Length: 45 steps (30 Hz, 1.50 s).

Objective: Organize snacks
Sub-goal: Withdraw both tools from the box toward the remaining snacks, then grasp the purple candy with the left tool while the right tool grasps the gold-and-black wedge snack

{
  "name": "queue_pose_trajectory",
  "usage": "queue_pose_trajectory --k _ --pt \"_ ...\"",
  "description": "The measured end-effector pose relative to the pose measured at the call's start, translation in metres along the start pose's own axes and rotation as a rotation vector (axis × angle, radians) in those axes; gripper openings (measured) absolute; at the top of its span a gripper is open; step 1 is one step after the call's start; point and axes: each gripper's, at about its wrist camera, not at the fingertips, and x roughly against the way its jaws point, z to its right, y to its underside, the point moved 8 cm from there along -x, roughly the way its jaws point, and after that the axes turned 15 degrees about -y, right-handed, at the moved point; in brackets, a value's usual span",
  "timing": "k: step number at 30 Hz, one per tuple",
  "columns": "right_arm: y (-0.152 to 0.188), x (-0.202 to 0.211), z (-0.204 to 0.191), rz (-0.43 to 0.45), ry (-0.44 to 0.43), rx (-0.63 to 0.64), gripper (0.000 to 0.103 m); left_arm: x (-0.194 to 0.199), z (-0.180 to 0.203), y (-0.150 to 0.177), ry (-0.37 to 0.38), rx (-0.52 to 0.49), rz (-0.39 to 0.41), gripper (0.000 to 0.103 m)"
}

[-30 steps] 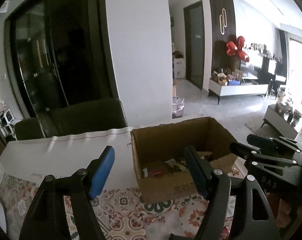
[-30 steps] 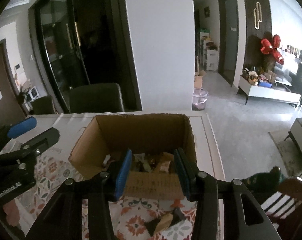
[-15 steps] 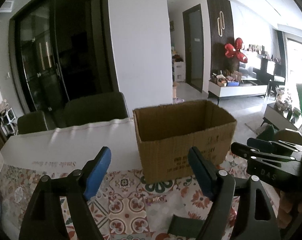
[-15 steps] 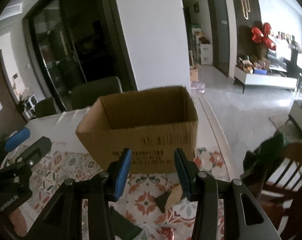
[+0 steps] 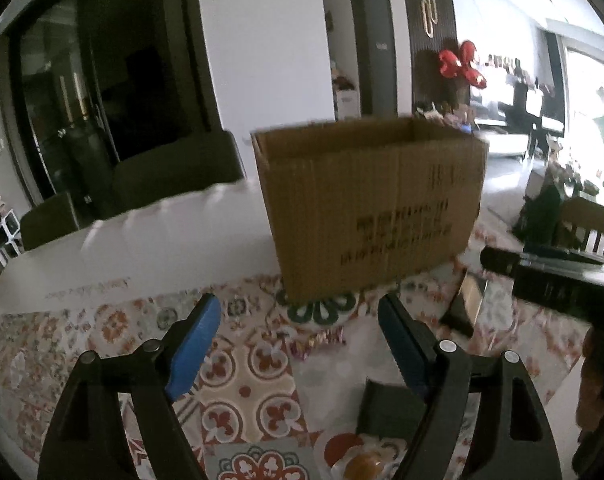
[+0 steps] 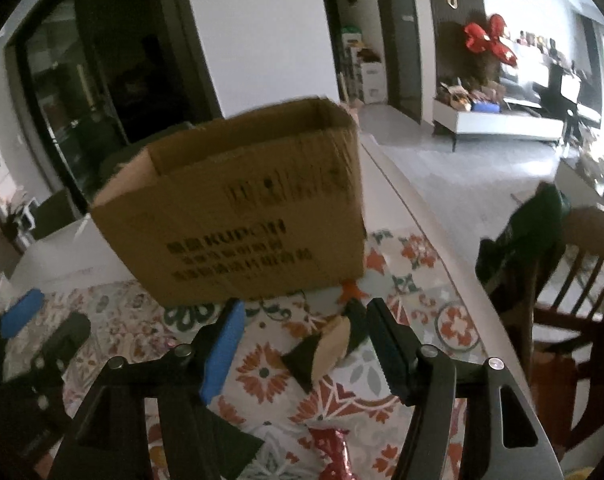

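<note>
Now w/ right gripper (image 6: 304,330) jaws just opening & empty, left gripper (image 5: 298,320) wide & empty too, go slow down onto black-tan snack packet (image 6: 328,342) by cardboard box (image 6: 246,216), squeeze, lift, drop in box.

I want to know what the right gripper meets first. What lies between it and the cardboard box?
In the right wrist view, a black-and-tan snack packet lies on the patterned tablecloth between the open right gripper and the cardboard box.
</note>
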Motion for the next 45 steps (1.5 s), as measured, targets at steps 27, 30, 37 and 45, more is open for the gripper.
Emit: queue_pose_trajectory --k 27,30,37,45 --pt "0.041 -0.067 0.035 -0.136 0.104 -0.177 0.063 -0.098 0.033 0.047 0.061 -0.043 -0.225 0.064" --pt "0.039 -0.071 0.035 -0.136 0.111 -0.172 0.064 -0.1 0.034 0.049 0.071 -0.039 -0.24 0.051" --pt "0.04 -0.076 0.026 -0.15 0.156 -0.127 0.063 -0.094 0.036 0.049 0.081 -0.04 -0.22 0.027" --pt "0.043 -0.071 0.025 -0.13 0.177 -0.104 0.043 -0.073 0.037 0.031 0.113 0.005 -0.221 0.026"
